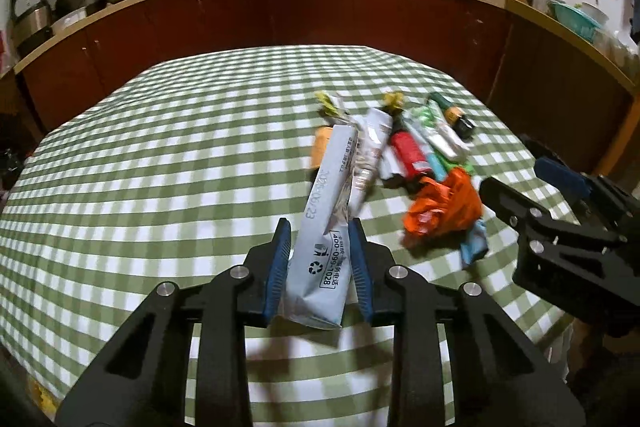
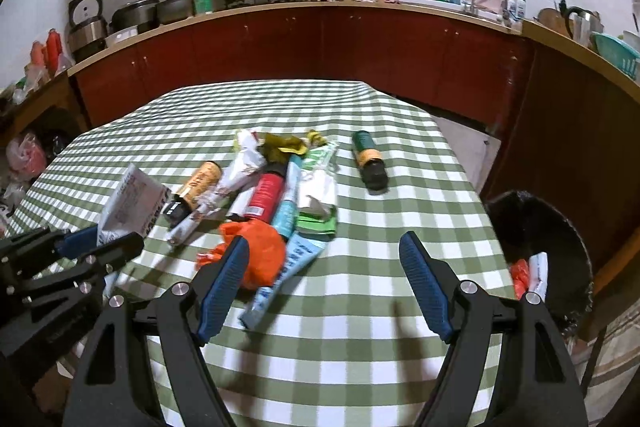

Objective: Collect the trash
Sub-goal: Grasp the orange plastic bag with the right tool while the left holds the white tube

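**Left gripper holds a wrapper; right gripper spread over the table**

The left gripper (image 1: pixel 320 259) has its blue pads pressed against a long pale grey wrapper (image 1: pixel 326 227), which stands up between them and leans slightly away from the camera. Printed digits and a recycling mark run along the side facing it. Ahead and to the right of this gripper lies the trash pile (image 1: pixel 412 151) on the green checked tablecloth (image 1: pixel 160 167): an orange plastic bag (image 1: pixel 444 207) nearest, then a red tube (image 1: pixel 408 149), white and green packets, and a dark green bottle (image 1: pixel 452 115) at the far edge.

The right gripper (image 2: pixel 324 283) has its fingers spread wide, with nothing between them. Its left pad (image 2: pixel 224 283) overlaps the orange plastic bag in that view; whether they touch cannot be told. A light blue packet (image 2: pixel 280 283) lies just ahead, inside the gap. To this gripper's right, beside the table edge, stands a black bin (image 2: pixel 560 227) with red and white scraps inside.
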The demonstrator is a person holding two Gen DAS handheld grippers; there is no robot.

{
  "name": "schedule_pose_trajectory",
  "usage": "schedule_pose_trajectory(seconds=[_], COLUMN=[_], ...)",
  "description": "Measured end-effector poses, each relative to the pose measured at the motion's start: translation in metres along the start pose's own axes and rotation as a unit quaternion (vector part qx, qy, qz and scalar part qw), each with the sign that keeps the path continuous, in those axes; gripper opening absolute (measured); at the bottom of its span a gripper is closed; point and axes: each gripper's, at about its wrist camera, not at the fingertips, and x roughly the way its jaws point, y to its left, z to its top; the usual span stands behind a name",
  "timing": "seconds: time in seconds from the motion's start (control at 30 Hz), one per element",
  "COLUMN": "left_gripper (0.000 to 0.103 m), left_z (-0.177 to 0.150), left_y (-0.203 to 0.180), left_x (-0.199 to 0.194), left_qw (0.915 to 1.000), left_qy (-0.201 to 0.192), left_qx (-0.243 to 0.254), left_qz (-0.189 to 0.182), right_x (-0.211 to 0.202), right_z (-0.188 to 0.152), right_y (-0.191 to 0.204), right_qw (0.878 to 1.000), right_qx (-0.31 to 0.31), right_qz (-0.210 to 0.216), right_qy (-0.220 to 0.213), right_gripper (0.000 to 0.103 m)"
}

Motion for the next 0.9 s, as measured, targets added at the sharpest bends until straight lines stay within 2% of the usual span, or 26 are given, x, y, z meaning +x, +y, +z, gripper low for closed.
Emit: schedule_pose_trajectory(seconds=[0.2, 0.37, 0.5, 0.67, 0.73, 0.9], left_gripper=[0.029, 0.029, 0.029, 0.029, 0.029, 0.029], left_z=[0.002, 0.001, 0.0, 0.0, 0.0, 0.001], left_y=[0.033, 0.049, 0.052, 0.052, 0.051, 0.041], left_x=[0.003, 0.007, 0.008, 0.01, 0.01, 0.006], left_qw=[0.9987, 0.9974, 0.9973, 0.9974, 0.9975, 0.9981], left_qy=[0.007, 0.015, 0.015, 0.018, 0.017, 0.009], left_qx=[-0.03, -0.044, -0.046, -0.047, -0.047, -0.041], left_qz=[0.04, 0.055, 0.055, 0.051, 0.049, 0.044], right_x=[0.006, 0.012, 0.019, 0.015, 0.012, 0.008], right_z=[0.001, 0.0, -0.003, -0.005, -0.005, -0.001], right_y=[0.022, 0.036, 0.042, 0.047, 0.049, 0.043], right_qw=[1.0, 0.998, 0.997, 0.996, 0.996, 0.997], right_qx=[-0.026, -0.049, -0.064, -0.08, -0.08, -0.069], right_qz=[0.017, 0.026, 0.025, 0.02, 0.02, 0.026], right_qy=[0.002, 0.01, 0.024, 0.018, 0.014, 0.01], right_gripper=[0.075, 0.075, 0.059, 0.052, 0.043, 0.042])
